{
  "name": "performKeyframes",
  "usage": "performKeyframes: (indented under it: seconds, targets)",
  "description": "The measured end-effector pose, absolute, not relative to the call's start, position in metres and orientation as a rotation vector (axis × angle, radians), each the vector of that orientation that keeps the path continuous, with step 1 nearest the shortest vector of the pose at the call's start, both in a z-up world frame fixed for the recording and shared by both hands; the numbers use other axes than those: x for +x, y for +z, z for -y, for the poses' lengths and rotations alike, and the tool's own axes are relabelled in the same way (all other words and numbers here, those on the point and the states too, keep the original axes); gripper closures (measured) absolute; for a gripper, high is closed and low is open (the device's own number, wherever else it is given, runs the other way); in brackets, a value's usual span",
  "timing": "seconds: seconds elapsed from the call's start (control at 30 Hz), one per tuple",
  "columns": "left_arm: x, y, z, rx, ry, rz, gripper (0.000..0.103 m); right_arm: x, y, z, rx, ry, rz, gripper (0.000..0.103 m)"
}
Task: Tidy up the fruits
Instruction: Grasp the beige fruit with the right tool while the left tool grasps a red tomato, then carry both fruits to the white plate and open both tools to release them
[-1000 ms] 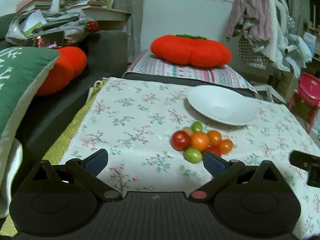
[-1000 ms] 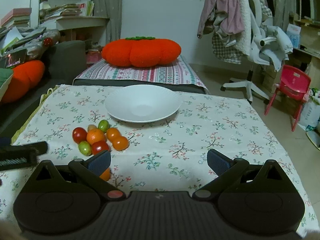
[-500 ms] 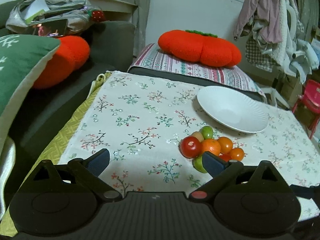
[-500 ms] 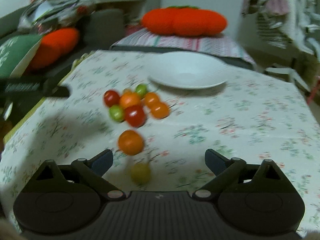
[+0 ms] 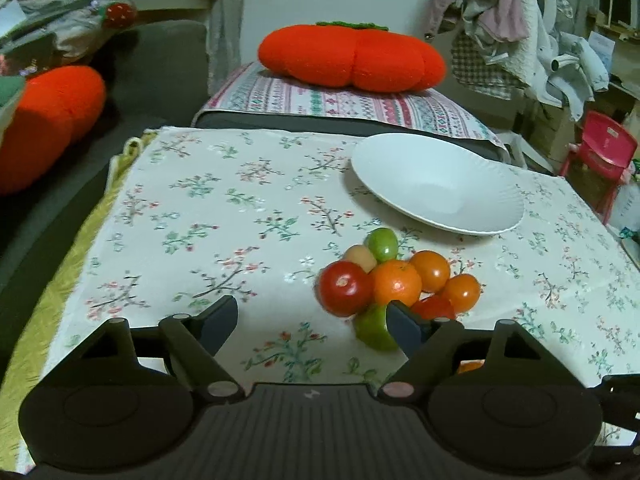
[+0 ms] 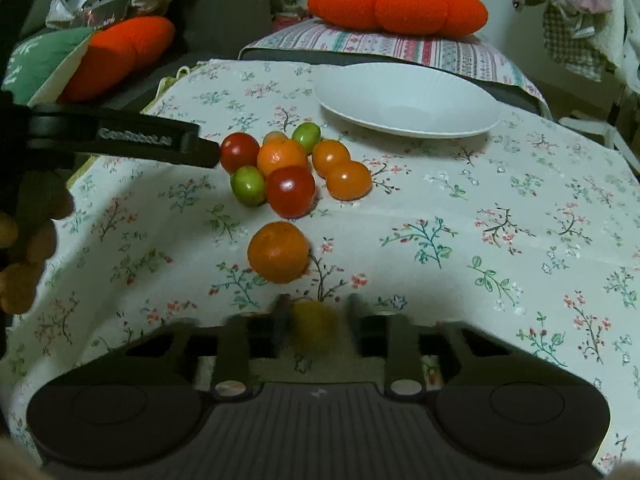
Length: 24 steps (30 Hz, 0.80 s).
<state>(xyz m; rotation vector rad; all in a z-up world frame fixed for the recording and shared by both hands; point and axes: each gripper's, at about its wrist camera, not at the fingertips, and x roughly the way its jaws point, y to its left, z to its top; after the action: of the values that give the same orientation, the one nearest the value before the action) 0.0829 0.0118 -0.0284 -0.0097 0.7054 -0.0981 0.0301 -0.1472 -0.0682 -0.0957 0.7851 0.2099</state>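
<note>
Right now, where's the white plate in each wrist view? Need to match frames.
Left wrist: white plate right of centre, upper middle, just beyond the fruit cluster.
Right wrist: white plate upper centre-right, beyond and to the right of the fruit cluster.
Shared landmark: the orange pumpkin cushion behind the plate, on the striped cover.

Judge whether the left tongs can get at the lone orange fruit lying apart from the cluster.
Probably not directly: the lone orange fruit lies beyond the cluster from the left tongs, open at its far side.
</note>
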Motion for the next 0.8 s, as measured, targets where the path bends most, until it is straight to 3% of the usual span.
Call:
performKeyframes:
  seconds: [0.27,0.37,0.43,0.5,0.8]
  targets:
    - [0.109,-0.037,-0.004,-0.004,-0.145,-0.712,0.044,0.034,-0.061,0.149,-0.084,0.200,-0.731,0.082]
    - [0.117,-0.042,-0.004,-0.017,-0.166,-0.718,0.055,0.036,-0.060,0.150,-0.073,0.205,-0.727,0.082]
    - [0.120,-0.043,-0.007,-0.052,-0.198,-0.724,0.075,0.037,-0.060,0.152,-0.069,0.205,-0.725,0.082]
    - [0.122,-0.045,-0.009,-0.069,-0.215,-0.731,0.082,0.038,-0.059,0.154,-0.062,0.202,-0.724,0.082]
    - [0.132,-0.056,-0.015,-0.124,-0.207,-0.775,0.082,0.039,-0.055,0.156,-0.036,0.212,-0.705,0.082]
